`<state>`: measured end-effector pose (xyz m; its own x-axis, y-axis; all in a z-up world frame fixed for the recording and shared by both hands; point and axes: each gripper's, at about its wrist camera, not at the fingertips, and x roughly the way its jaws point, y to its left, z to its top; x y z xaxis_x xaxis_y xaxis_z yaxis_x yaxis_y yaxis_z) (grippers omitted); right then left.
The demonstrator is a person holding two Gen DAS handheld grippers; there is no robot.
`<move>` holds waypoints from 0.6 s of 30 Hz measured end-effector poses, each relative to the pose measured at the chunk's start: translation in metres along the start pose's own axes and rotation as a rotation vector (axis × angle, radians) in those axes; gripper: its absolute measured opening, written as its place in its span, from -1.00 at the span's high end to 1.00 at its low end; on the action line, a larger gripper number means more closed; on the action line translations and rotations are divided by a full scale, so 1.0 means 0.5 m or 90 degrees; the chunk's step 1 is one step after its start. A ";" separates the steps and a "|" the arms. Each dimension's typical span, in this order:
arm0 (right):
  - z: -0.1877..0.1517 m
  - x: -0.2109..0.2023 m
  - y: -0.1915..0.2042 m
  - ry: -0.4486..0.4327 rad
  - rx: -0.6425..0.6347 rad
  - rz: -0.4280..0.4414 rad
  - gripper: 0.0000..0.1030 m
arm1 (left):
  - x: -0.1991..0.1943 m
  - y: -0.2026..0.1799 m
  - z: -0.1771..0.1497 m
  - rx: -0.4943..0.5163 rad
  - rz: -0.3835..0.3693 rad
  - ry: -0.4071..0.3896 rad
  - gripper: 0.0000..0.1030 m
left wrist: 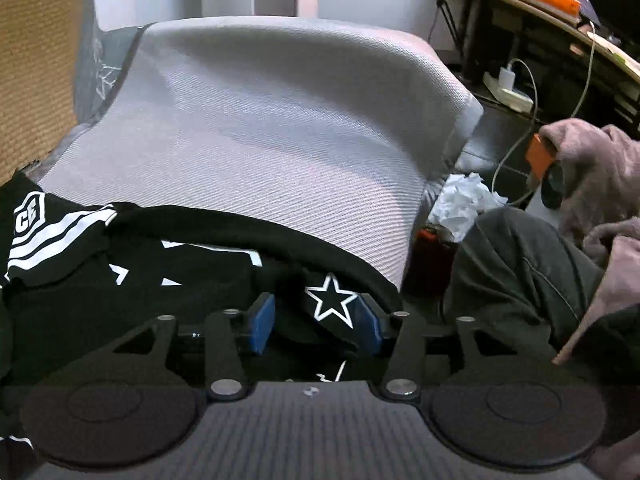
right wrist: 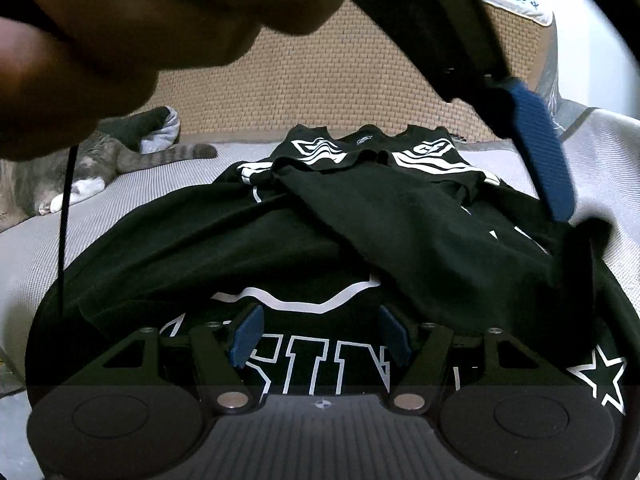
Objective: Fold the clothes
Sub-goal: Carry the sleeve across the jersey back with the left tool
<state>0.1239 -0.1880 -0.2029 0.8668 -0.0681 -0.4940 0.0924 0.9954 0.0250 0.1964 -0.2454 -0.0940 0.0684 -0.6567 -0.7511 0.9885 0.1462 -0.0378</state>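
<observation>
A black T-shirt (left wrist: 200, 264) with white stripes, stars and letters lies crumpled on a grey woven bed surface (left wrist: 260, 128). My left gripper (left wrist: 316, 324) stands open over the shirt's right edge. A fold printed with a white star lies loose between its blue pads (left wrist: 262, 322). In the right wrist view the shirt (right wrist: 360, 216) spreads ahead, its sleeves and collar at the far end. My right gripper (right wrist: 320, 334) is open just above the white lettering, nothing pinched. The left gripper's blue finger (right wrist: 540, 152) comes down at the right, its tip at the cloth.
A tabby cat (right wrist: 60, 176) lies at the far left of the bed by a woven panel (right wrist: 320, 92). A hand (right wrist: 120, 20) fills the upper left. Right of the bed: a bin of crumpled paper (left wrist: 464, 200), a cluttered desk (left wrist: 560, 20), a cable (left wrist: 520, 136), a person's leg (left wrist: 520, 264).
</observation>
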 end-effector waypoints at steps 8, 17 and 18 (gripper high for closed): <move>-0.001 0.000 0.004 0.000 -0.007 -0.005 -0.32 | -0.055 0.062 -0.048 -0.031 0.083 0.006 -0.10; -0.002 -0.003 0.002 -0.001 -0.003 -0.004 -0.32 | -0.132 0.204 -0.139 -0.100 0.279 0.062 -0.12; -0.002 -0.004 0.002 -0.002 -0.003 -0.003 -0.32 | -0.137 0.220 -0.151 -0.110 0.298 0.069 -0.12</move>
<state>0.1217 -0.1870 -0.2030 0.8678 -0.0735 -0.4914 0.0950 0.9953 0.0190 0.2901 -0.1283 -0.0963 0.4755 -0.4123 -0.7771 0.8175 0.5334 0.2173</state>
